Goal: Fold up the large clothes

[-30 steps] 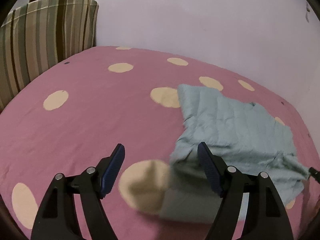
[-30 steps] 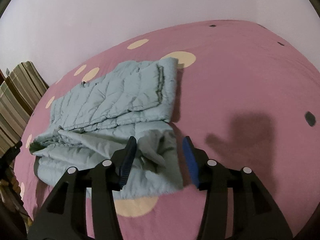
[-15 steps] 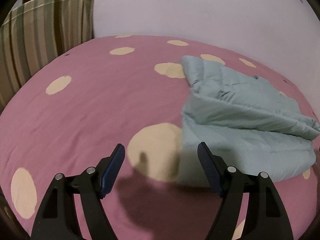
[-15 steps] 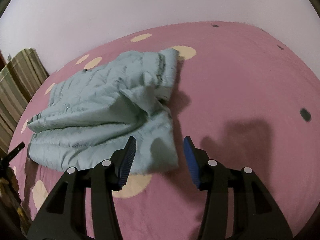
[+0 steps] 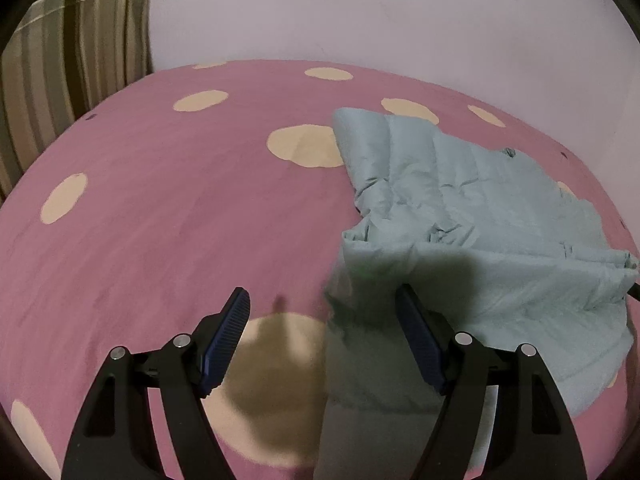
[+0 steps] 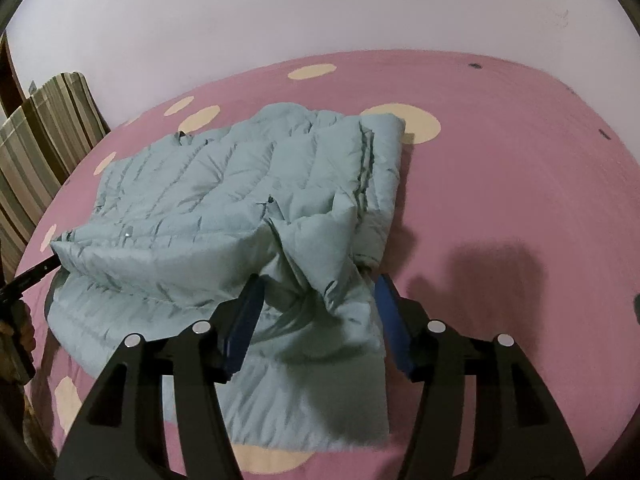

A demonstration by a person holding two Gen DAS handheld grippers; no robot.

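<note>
A light blue quilted jacket (image 5: 460, 216) lies loosely folded on a pink bedsheet with cream dots (image 5: 160, 200). My left gripper (image 5: 322, 312) is open and empty, low over the sheet at the jacket's near left corner, its right finger over the cloth edge. In the right wrist view the jacket (image 6: 208, 200) spreads ahead. My right gripper (image 6: 318, 300) is open, its blue pads either side of a raised bunch of jacket fabric at the near right corner, not closed on it.
A striped cushion (image 5: 68, 80) stands at the bed's left end against the pale wall (image 5: 360, 12); it also shows in the right wrist view (image 6: 44, 136). Bare sheet (image 6: 520, 184) lies to the right of the jacket. The other gripper's tip (image 6: 28, 276) shows at the left edge.
Both grippers have come back in toward the jacket's near edge after pulling away. The jacket's near corner now sits bunched between my right gripper's pads. Both stay open.
</note>
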